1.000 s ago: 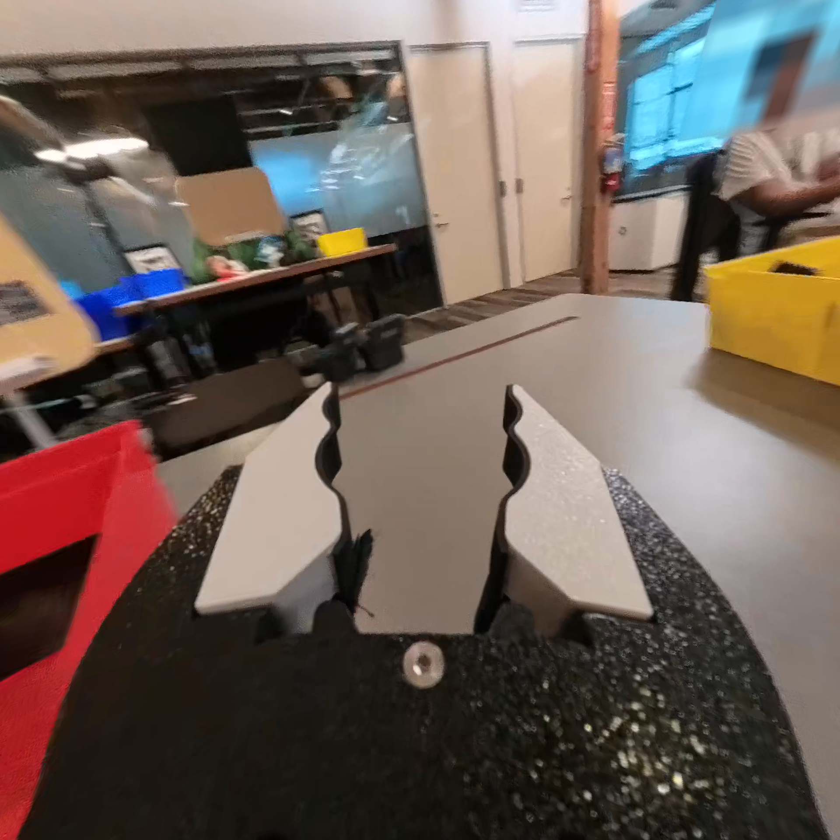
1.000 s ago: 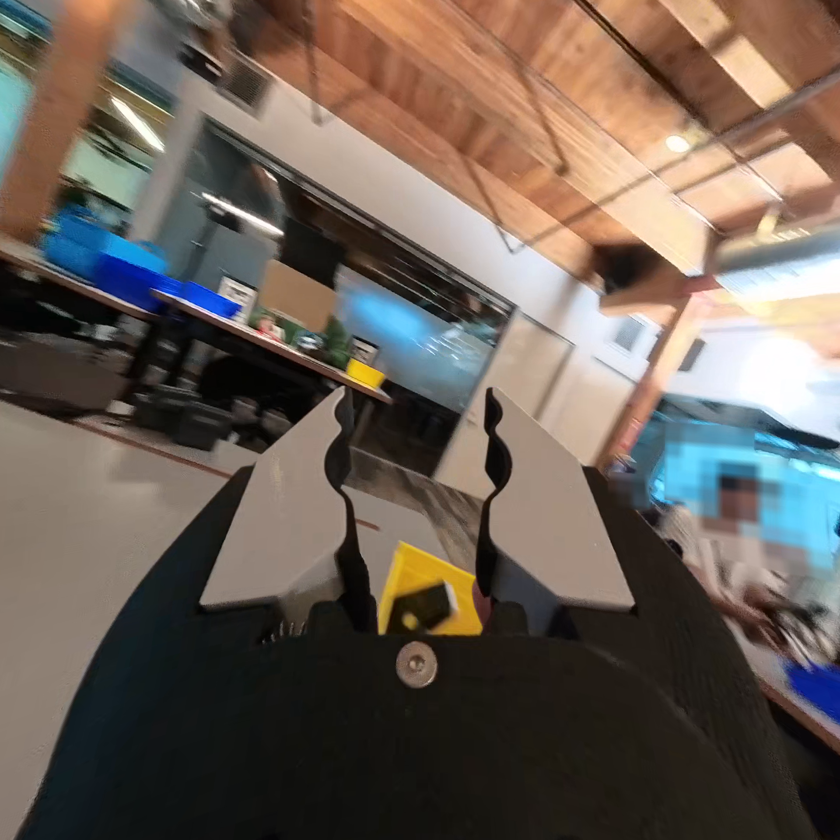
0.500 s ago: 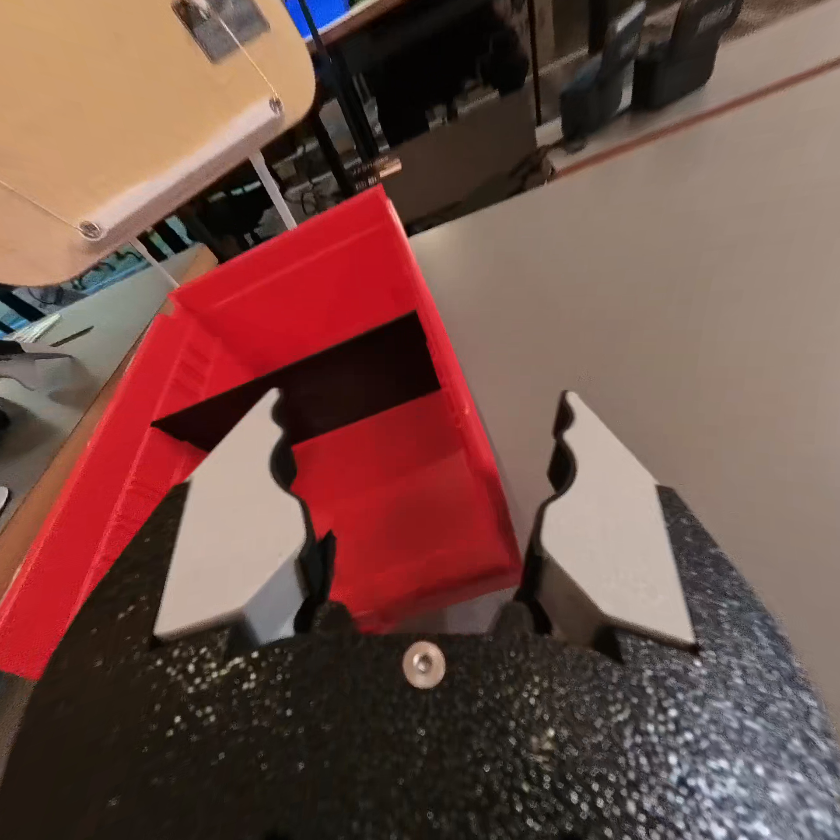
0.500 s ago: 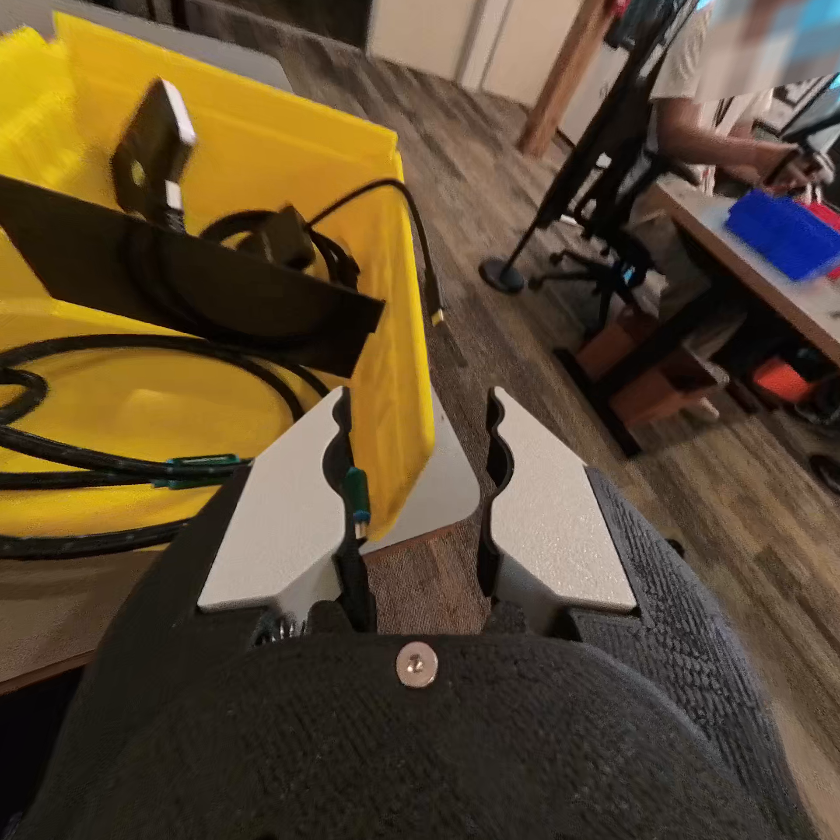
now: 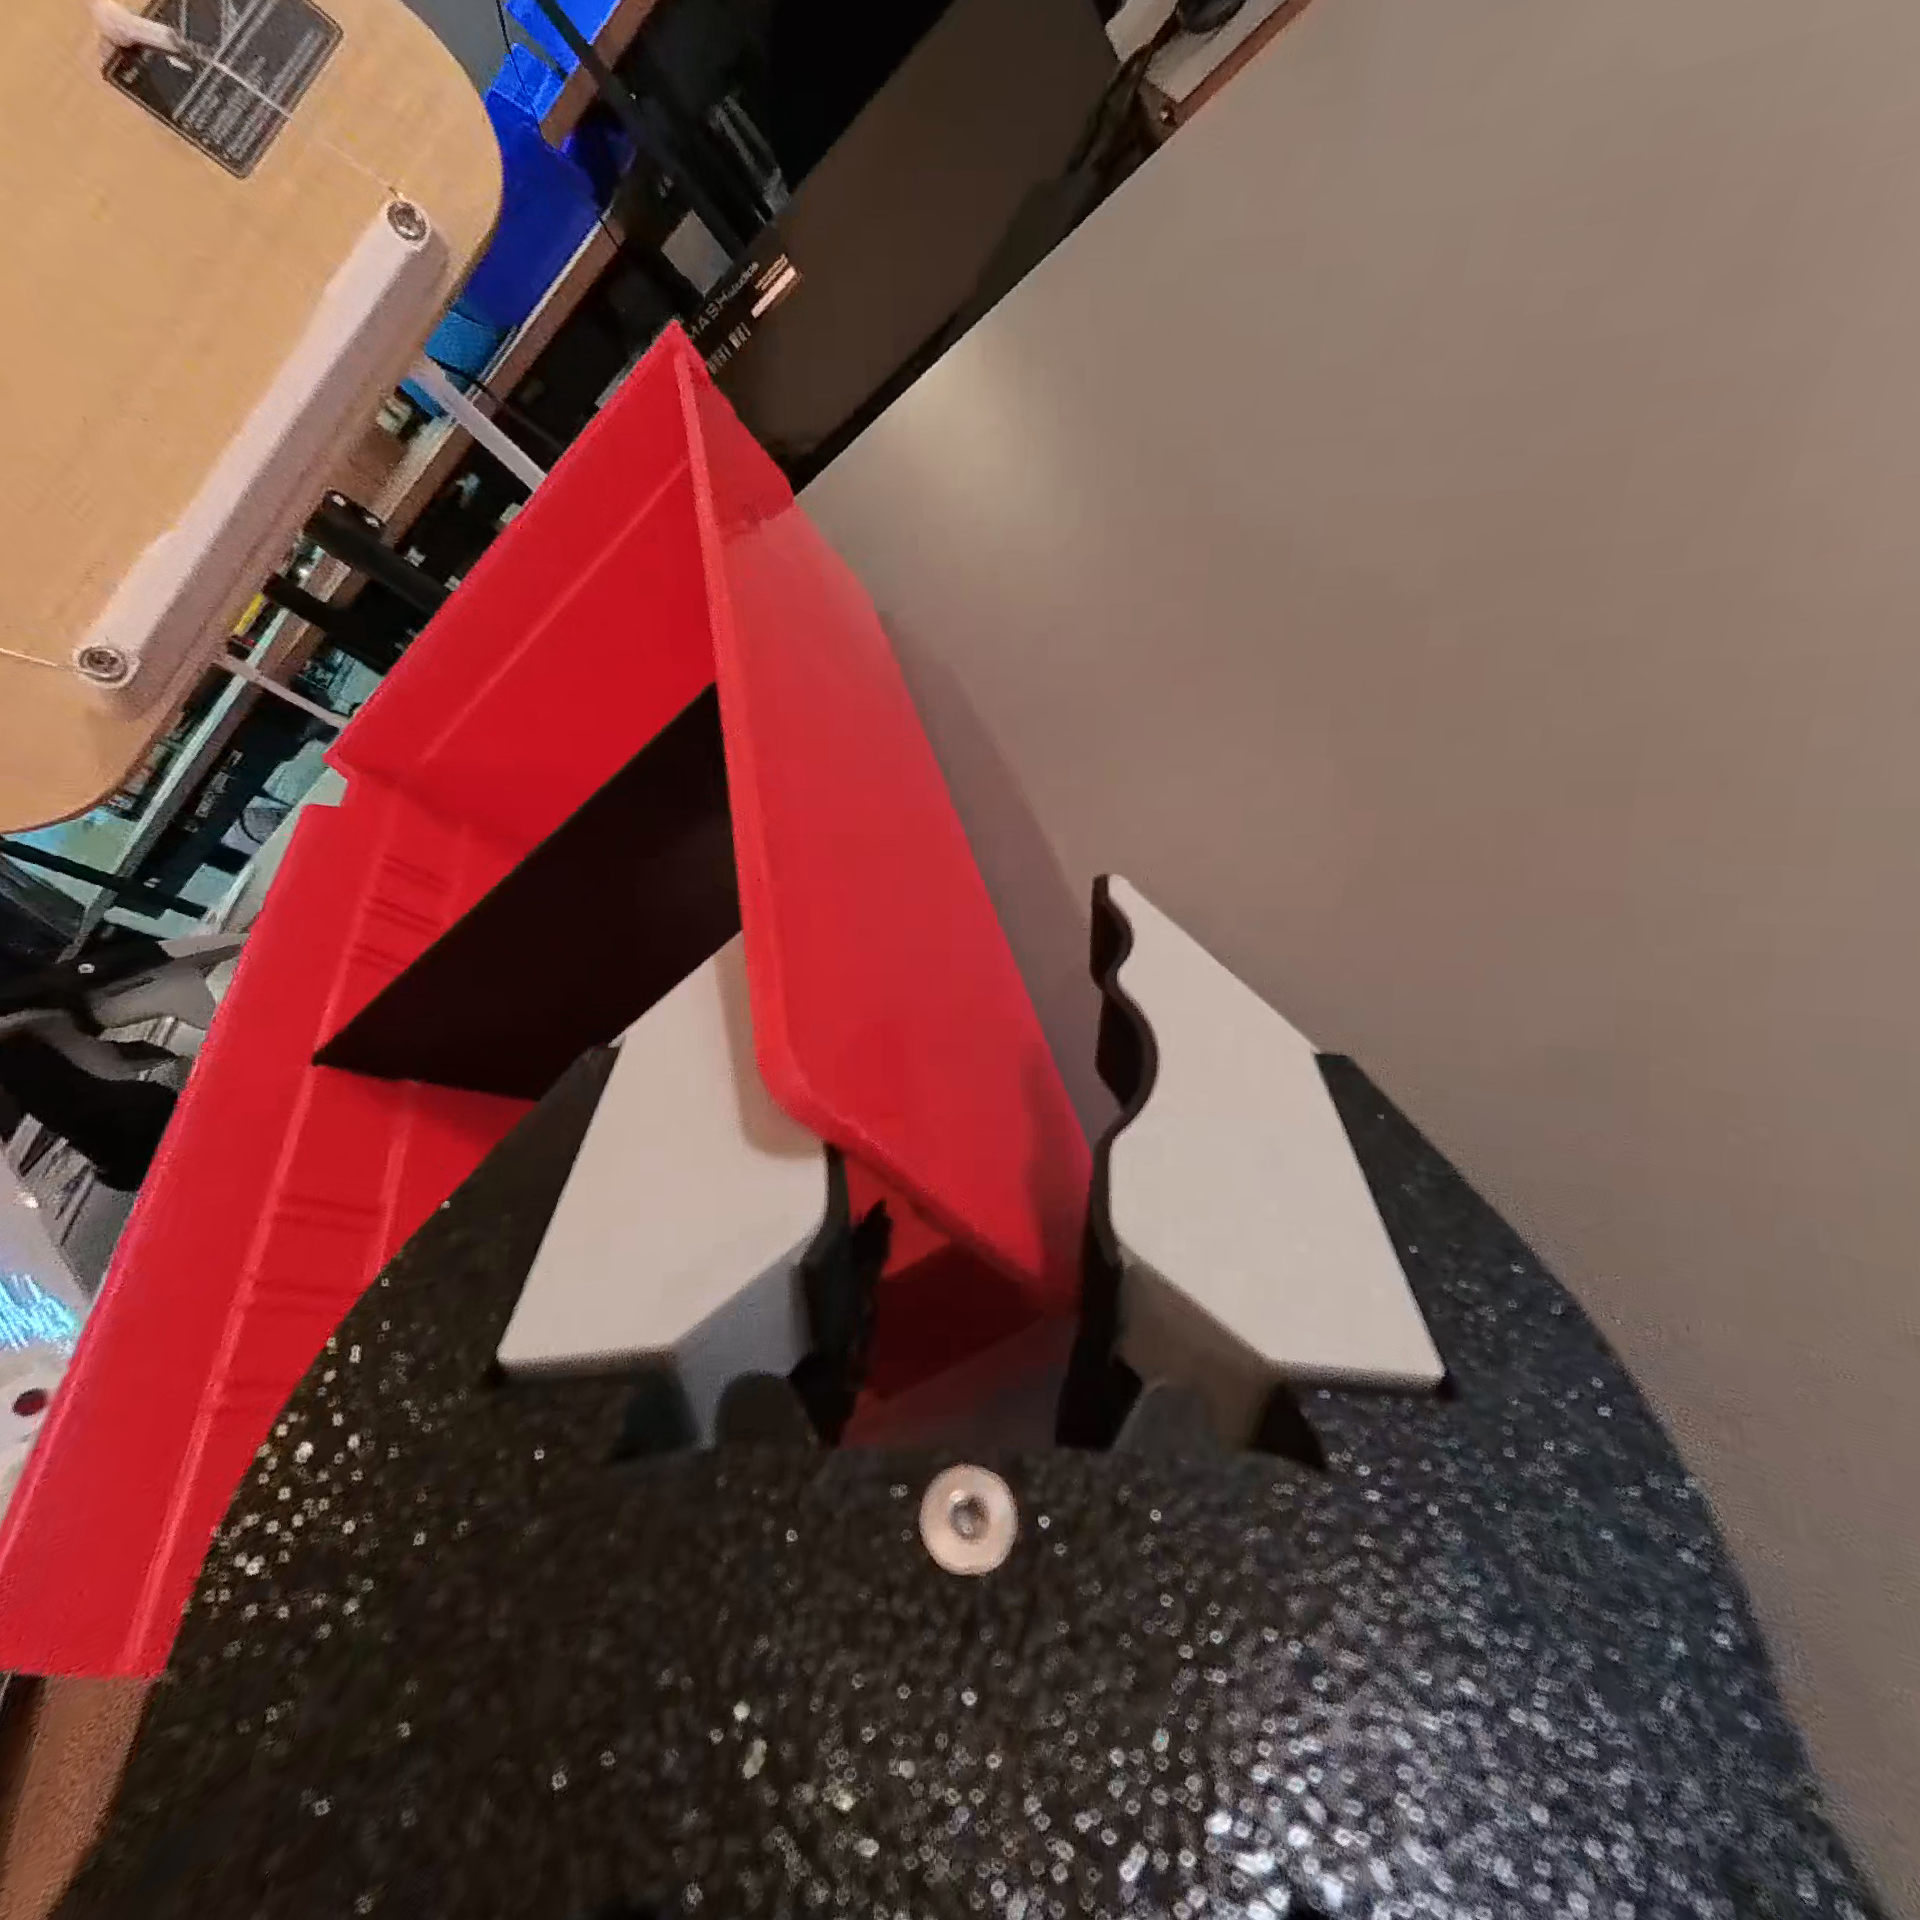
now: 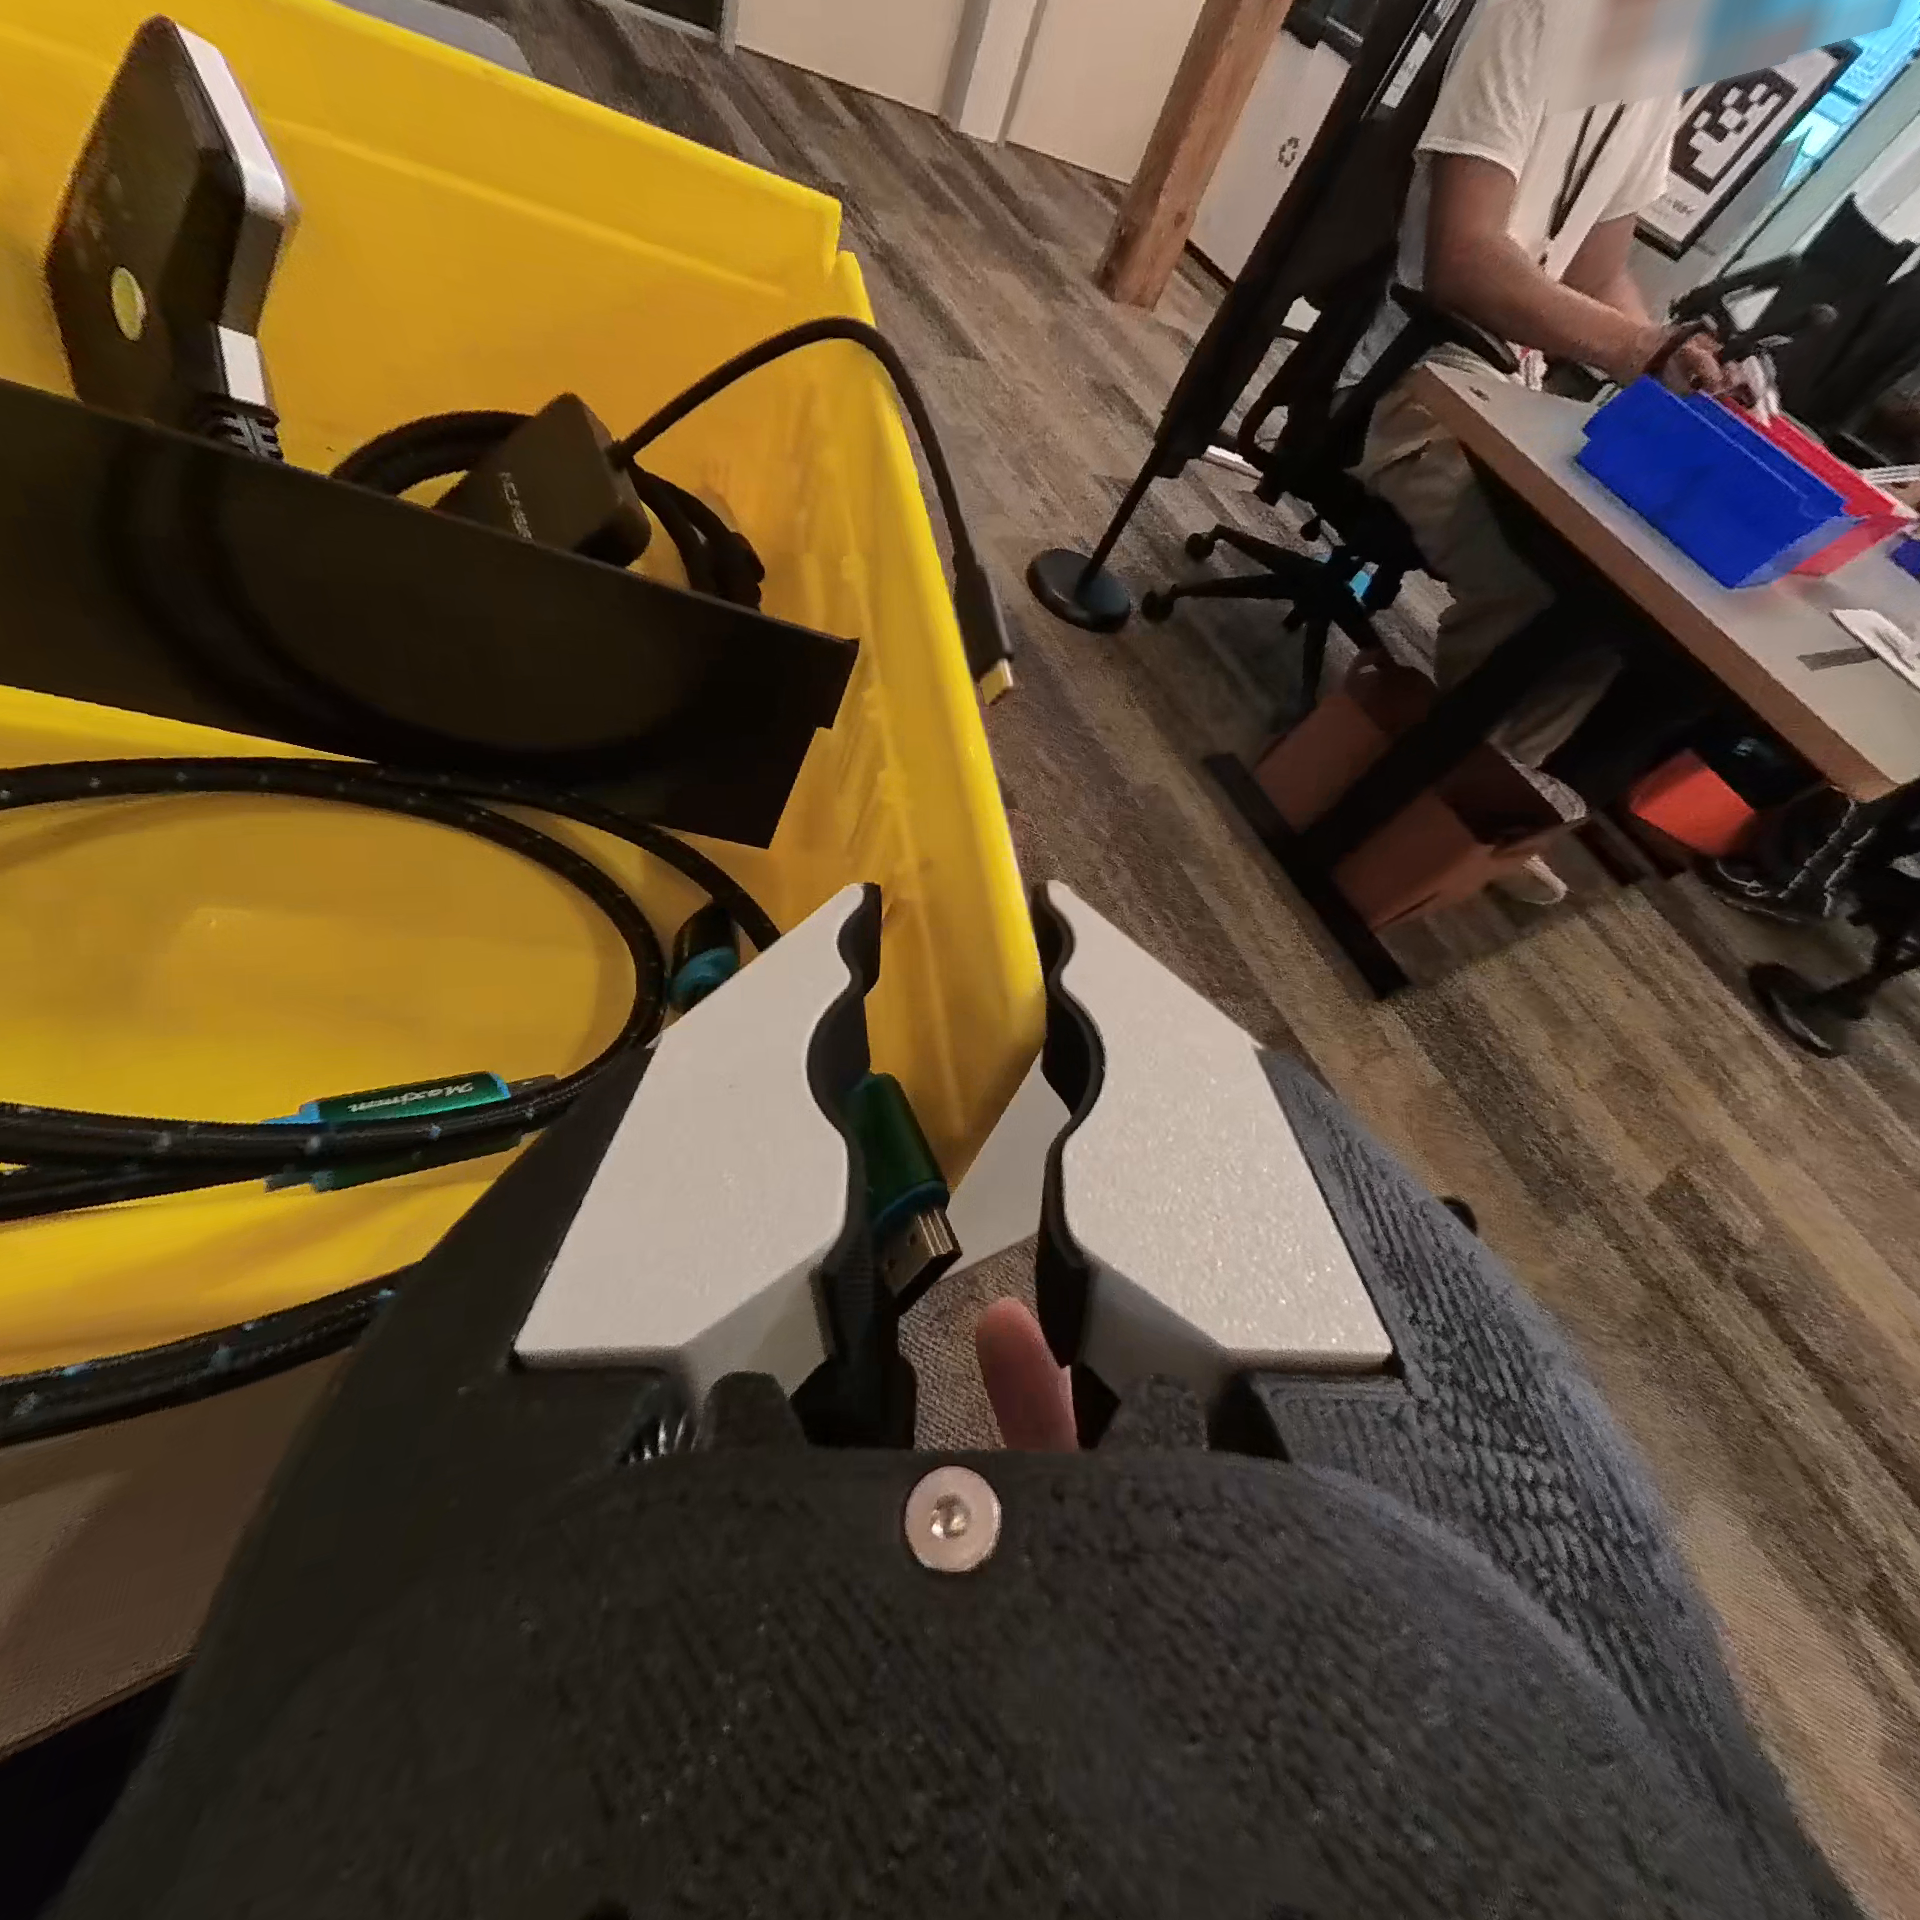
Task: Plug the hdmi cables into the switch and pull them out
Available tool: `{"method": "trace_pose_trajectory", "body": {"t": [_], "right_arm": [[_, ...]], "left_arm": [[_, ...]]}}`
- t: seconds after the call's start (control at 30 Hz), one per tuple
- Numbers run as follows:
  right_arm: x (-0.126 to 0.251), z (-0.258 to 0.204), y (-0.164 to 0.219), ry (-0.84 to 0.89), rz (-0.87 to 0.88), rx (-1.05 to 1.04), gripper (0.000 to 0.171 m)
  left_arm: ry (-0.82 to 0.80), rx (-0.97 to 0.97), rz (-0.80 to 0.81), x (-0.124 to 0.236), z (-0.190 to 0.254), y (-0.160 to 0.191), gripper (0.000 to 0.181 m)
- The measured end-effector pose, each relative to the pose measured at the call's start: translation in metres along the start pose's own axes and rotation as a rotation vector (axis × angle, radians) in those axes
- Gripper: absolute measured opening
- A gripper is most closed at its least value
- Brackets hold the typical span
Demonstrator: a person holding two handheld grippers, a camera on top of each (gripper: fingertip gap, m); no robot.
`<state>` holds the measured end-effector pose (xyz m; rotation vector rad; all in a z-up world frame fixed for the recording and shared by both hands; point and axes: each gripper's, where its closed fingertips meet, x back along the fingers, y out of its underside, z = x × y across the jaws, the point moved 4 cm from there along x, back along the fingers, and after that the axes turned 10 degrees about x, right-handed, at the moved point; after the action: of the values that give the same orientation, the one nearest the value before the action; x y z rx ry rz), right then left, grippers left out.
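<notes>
While the grey worktop (image 5: 1455, 520) is filling the right half of the left wrist view, a red bin (image 5: 582, 748) is sitting on it at centre left, with a black divider (image 5: 540, 956) crossing its inside. The left gripper (image 5: 935, 1039) is straddling the bin's near right wall: one grey finger is lying inside the bin, the other outside, and the jaws are standing spread, though whether they are actually pressing on the wall is hard to tell.

Over in the right wrist view, a yellow bin (image 6: 582, 270) is taking up the upper left of the frame, also crossed by a black divider (image 6: 416, 634). Behind that divider, a black switch box (image 6: 156, 281) is standing upright in the top left corner, and a smaller black adapter (image 6: 551, 488) is trailing a thin cable (image 6: 914, 416) over the bin's right wall. In front of the divider, braided hdmi cables (image 6: 312, 1132) are lying coiled at left centre. The right gripper (image 6: 961, 1039) is hovering at the bin's near right corner with its jaws spread, one on either side of the wall. A green hdmi plug (image 6: 899, 1184) is showing just beside the left finger, and a fingertip (image 6: 1018, 1382) is peeking through at the base of the jaws.
</notes>
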<state>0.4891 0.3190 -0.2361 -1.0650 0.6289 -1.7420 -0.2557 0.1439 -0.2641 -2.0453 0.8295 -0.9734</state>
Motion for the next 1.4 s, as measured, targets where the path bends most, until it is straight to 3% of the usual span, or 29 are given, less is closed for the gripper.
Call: {"method": "trace_pose_trajectory", "body": {"t": [0.23, 0.6, 0.87, 1.17, 1.33, 1.4], "right_arm": [[0.006, -0.017, -0.014, -0.265, 0.127, -0.242, 0.007], [0.005, -0.057, -0.040, -0.378, 0.165, -0.194, 0.005], [0.010, -0.138, -0.086, -0.483, 0.214, -0.147, 0.006], [0.047, -0.255, -0.134, -0.554, 0.381, 0.107, 0.029], [0.062, -0.291, -0.147, -0.571, 0.418, 0.114, 0.031], [0.066, -0.303, -0.152, -0.560, 0.435, 0.118, 0.031]], "left_arm": [[0.035, 0.010, 0.007, 0.009, -0.006, 0.004, 0.043], [0.086, -0.026, 0.048, 0.061, -0.002, 0.025, 0.042], [0.156, -0.052, 0.051, 0.103, 0.012, 0.038, 0.042], [0.278, -0.133, 0.056, 0.147, 0.021, 0.055, 0.042], [0.410, -0.196, 0.041, 0.182, 0.014, 0.073, 0.039], [0.443, -0.207, -0.003, 0.195, 0.006, 0.087, 0.030]]}}
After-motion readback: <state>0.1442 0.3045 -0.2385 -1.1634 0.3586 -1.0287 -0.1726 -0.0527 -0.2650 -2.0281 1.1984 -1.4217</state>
